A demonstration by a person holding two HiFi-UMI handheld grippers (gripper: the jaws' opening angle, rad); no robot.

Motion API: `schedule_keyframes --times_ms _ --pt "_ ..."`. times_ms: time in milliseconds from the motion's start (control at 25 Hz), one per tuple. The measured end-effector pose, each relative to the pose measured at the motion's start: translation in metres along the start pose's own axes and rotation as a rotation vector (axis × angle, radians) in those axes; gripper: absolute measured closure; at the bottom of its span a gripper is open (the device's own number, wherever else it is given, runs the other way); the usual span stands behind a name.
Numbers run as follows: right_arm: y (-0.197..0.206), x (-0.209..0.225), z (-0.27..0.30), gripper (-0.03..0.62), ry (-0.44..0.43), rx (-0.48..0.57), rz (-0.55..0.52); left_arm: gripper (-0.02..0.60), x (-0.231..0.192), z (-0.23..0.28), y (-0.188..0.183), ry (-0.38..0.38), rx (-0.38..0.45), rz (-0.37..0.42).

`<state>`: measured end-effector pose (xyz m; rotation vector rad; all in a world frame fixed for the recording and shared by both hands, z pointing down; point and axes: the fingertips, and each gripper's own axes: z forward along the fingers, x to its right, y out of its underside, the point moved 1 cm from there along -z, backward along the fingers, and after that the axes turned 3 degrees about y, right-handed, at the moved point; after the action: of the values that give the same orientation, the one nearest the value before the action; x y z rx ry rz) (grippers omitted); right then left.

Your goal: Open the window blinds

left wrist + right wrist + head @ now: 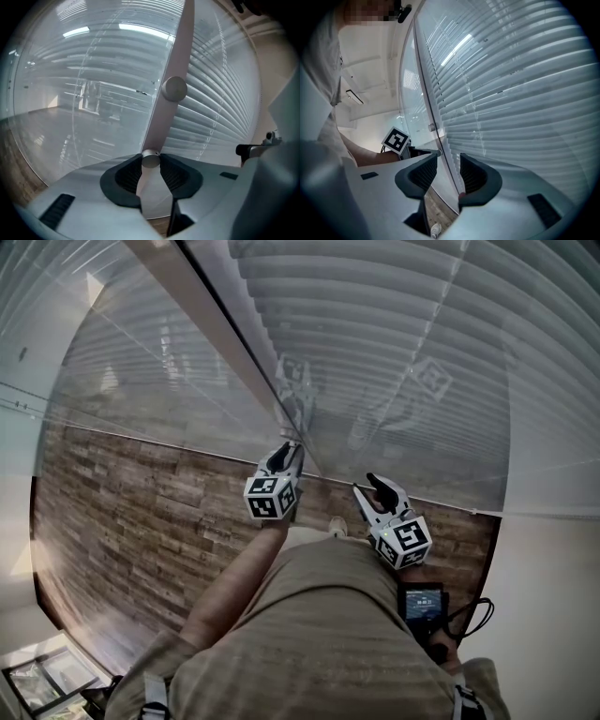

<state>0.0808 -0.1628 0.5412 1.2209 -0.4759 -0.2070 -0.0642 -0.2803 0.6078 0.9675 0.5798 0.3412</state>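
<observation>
1. Left gripper: fingers clamped on the lower tilt knob of the mullion.
2. The knob's axis runs along the fingers; the window blinds lie to its right.
3. Right gripper: fingers apart, empty, beside the glass.

Right hand-held gripper, jaws apart, before blinds

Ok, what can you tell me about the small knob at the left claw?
The knob is a small silver cylinder, metal by its look, its round end facing the left gripper view's camera. It sits on the pale upright frame strip between clear glass and blinds. The left claw grips it, a pad pressing on each side.
</observation>
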Motion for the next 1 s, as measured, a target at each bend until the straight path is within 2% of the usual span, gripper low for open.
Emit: schedule_keyframes --times_ms 560,1000 --pt "0.0005 -0.0003 -0.0025 0.434 0.006 0.000 -0.012 0.446 -0.0050 0.0002 -0.0007 0.089 0.017 -0.314" --pt "0.0024 -0.0032 -0.0028 0.434 0.004 -0.001 -0.012 0.448 -0.0078 0.0007 0.0008 0.212 0.076 -0.660"
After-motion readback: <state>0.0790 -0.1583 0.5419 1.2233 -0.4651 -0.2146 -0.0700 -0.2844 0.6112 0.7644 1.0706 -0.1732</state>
